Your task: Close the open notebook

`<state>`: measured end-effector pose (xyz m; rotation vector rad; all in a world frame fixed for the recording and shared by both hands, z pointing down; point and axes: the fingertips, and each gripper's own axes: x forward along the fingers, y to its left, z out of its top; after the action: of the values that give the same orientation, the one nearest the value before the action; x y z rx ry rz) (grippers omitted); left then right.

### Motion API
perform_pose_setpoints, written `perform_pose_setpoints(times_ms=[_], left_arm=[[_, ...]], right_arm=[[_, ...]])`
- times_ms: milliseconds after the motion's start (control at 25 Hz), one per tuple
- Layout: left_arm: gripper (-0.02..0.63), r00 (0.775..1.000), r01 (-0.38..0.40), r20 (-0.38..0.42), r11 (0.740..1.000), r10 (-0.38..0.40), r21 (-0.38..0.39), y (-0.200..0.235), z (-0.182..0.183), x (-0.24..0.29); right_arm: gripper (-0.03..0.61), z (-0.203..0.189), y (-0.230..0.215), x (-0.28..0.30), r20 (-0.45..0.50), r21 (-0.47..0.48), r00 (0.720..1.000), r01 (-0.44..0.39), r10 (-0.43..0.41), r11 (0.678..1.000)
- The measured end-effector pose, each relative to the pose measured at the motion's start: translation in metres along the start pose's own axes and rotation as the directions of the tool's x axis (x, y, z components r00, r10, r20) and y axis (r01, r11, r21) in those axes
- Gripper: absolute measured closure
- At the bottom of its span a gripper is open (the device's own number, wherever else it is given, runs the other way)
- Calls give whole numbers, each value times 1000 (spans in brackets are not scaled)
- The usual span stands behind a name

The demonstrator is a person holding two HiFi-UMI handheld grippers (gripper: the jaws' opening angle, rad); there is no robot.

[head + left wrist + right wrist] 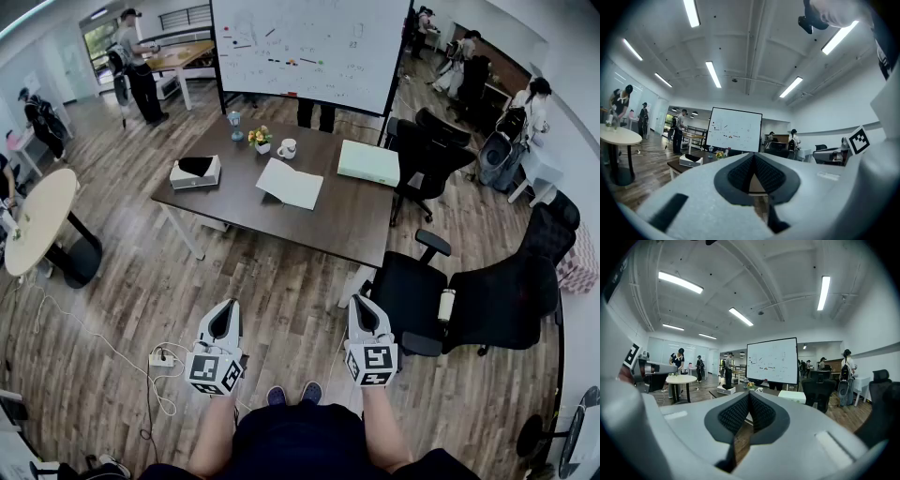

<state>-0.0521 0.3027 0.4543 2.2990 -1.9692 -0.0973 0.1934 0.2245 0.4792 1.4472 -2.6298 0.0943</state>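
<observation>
1. The notebook [291,184] lies open on the dark surface [234,211], near its middle, with the white pages up.
2. The left claw [224,317] is held over the wooden floor [122,291], well apart from the surface. In the left gripper view its two dark pads meet at the tips, so the left claw [753,158] is closed and has hold of nothing.
3. The right claw [363,314] is held beside the left one, also well apart from the notebook. In the right gripper view the right claw [749,396] is closed in the same way, pads together at the tips, with nothing between them.
4. On the surface, a white box [196,172] stands left of the notebook, and a pale green box [368,162] lies right of it.
5. A flower pot [260,138] and a white mug [287,148] stand behind the notebook, near the far edge.
6. A whiteboard [305,47] stands behind the surface.
7. Black office chairs [417,300] stand at the right side of the surface, near the right claw.
</observation>
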Motion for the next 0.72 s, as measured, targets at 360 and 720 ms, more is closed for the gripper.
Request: perform_pose_setpoints(times_ms=[360, 720], left_arm=[[618, 999, 29, -17, 1000, -29, 8, -8, -5, 12], [618, 996, 83, -26, 997, -83, -6, -36, -9, 28]], right_arm=[[572, 0, -9, 6, 4, 9, 1000, -11, 11, 1000], [572, 6, -21, 9, 44, 14, 997, -63, 63, 998]])
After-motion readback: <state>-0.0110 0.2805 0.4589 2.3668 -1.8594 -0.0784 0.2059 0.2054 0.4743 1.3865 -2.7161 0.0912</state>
